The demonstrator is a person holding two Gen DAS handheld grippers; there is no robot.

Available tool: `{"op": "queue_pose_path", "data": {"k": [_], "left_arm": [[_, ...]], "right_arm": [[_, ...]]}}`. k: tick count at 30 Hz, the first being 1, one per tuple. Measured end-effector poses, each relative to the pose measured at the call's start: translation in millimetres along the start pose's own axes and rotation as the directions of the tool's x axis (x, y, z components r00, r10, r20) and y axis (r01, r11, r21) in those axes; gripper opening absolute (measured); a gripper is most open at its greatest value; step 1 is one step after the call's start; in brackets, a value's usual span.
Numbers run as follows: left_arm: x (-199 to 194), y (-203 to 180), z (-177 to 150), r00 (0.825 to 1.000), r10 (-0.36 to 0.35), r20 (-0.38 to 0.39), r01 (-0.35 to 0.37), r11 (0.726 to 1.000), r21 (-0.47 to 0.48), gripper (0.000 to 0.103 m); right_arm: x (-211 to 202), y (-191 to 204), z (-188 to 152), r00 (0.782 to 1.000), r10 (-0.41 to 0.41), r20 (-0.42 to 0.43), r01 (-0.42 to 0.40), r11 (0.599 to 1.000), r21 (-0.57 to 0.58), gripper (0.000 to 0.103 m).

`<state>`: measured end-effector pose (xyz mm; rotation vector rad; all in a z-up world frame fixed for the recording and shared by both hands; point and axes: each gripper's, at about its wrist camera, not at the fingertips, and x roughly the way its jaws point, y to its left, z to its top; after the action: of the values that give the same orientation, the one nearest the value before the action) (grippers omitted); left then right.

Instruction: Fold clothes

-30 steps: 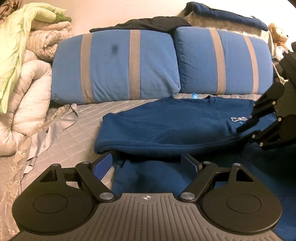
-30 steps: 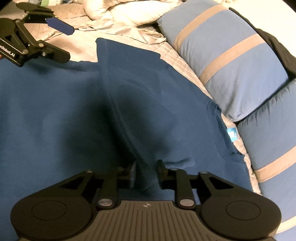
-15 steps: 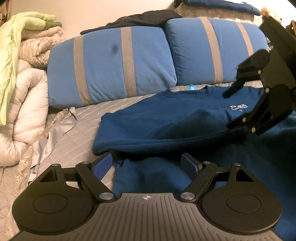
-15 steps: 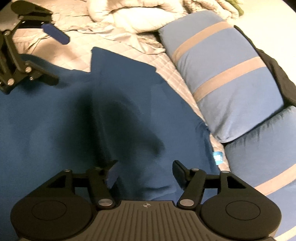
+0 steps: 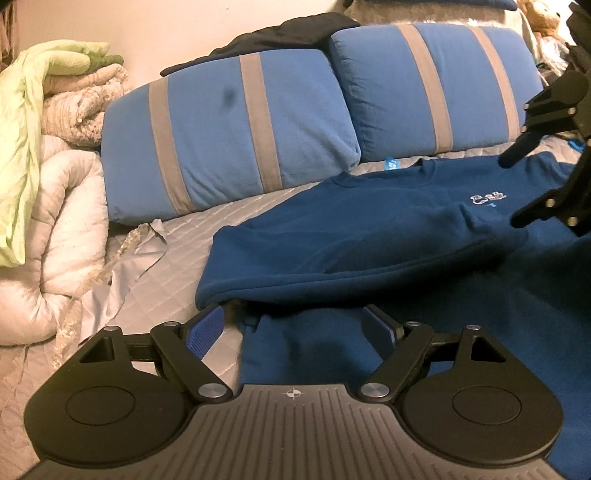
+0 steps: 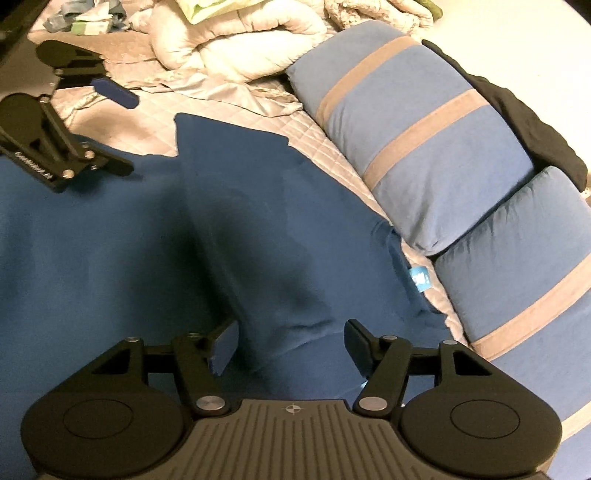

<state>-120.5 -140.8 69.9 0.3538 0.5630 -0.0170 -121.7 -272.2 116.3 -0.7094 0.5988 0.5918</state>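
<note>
- Blue sweatshirt (image 5: 369, 236) lies spread on the quilted bed cover (image 5: 177, 280), neck end toward the two striped pillows (image 5: 236, 133); small white logo on the chest faces up.
- One side panel / sleeve is folded over the body, leaving a thick doubled edge across the middle – prob the first fold of the job, w/ more left to do.
- Right gripper (image 6: 291, 343): jaws apart, nothing pinched. Folded cloth sits below and between the fingers, but pads don't press on it. Looks like a let-go pose so the fold lies flat under its own weight.
- Left gripper (image 5: 295, 328): jaws wide, empty. Hovers at the near corner of the folded edge, over the sweatshirt's lower part. Can't tell if the pads graze the cloth. Likely parked there to take the next grab at that corner or the hem.
- In the right wrist view the left gripper's fingers show top left, one over bare bed cover, one over blue cloth.
- Outward: dark garment (image 5: 280, 33) draped on top of the pillows; rumpled white comforter (image 5: 48, 229) and a green blanket (image 5: 26, 122) piled to the left, well apart from the sweatshirt, so the folding area is kept free.
</note>
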Motion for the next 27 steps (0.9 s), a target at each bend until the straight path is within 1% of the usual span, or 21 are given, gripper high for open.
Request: {"op": "queue_pose_path", "data": {"k": [3, 9, 13, 15, 20, 21, 22, 24, 25, 27], "left_arm": [[0.6, -0.9, 0.2, 1.0, 0.01, -0.001, -0.01, 1.0, 0.011, 0.082], [0.8, -3.8, -0.5, 1.0, 0.028, -0.001, -0.028, 0.999, 0.024, 0.082], [1.1, -4.7, -0.3, 0.999, 0.033, -0.003, -0.033, 0.999, 0.028, 0.082], [1.0, -5.3, -0.1, 0.999, 0.036, -0.004, -0.035, 0.999, 0.03, 0.082], [1.0, -6.3, 0.4, 0.999, 0.037, -0.006, -0.037, 0.999, 0.026, 0.082], [1.0, -6.1, 0.6, 0.999, 0.035, -0.006, -0.034, 0.999, 0.023, 0.082], [1.0, -5.1, 0.8, 1.0, 0.026, -0.007, -0.026, 1.0, 0.018, 0.082], [1.5, -2.2, 1.5, 1.0, -0.005, -0.015, 0.005, 1.0, 0.005, 0.082], [3.0, 3.0, 2.3, 0.999, -0.048, -0.021, 0.048, 0.999, -0.011, 0.082], [6.4, 14.9, 4.0, 0.989, -0.145, -0.031, 0.143, 0.989, -0.049, 0.082]], "right_arm": [[1.5, 1.6, -4.7, 1.0, 0.022, 0.007, -0.022, 1.0, 0.011, 0.063], [21.0, 6.5, -1.0, 0.998, 0.07, 0.0, -0.07, 0.997, 0.021, 0.047], [35.8, 7.7, 4.1, 0.991, 0.132, -0.009, -0.132, 0.991, 0.019, 0.035], [43.4, 8.0, 5.7, 0.987, 0.156, -0.031, -0.155, 0.988, 0.005, 0.032], [57.7, 9.8, 8.0, 0.981, 0.176, -0.084, -0.18, 0.983, -0.04, 0.03], [59.5, 10.3, 8.5, 0.98, 0.175, -0.092, -0.18, 0.983, -0.047, 0.027], [61.0, 11.7, 9.1, 0.979, 0.177, -0.105, -0.184, 0.981, -0.06, 0.019], [62.9, 14.4, 11.0, 0.977, 0.171, -0.129, -0.183, 0.979, -0.087, 0.009], [61.2, 14.5, 13.7, 0.979, 0.153, -0.132, -0.167, 0.981, -0.102, 0.009], [57.6, 14.7, 19.0, 0.984, 0.118, -0.135, -0.135, 0.982, -0.131, 0.008]]}}
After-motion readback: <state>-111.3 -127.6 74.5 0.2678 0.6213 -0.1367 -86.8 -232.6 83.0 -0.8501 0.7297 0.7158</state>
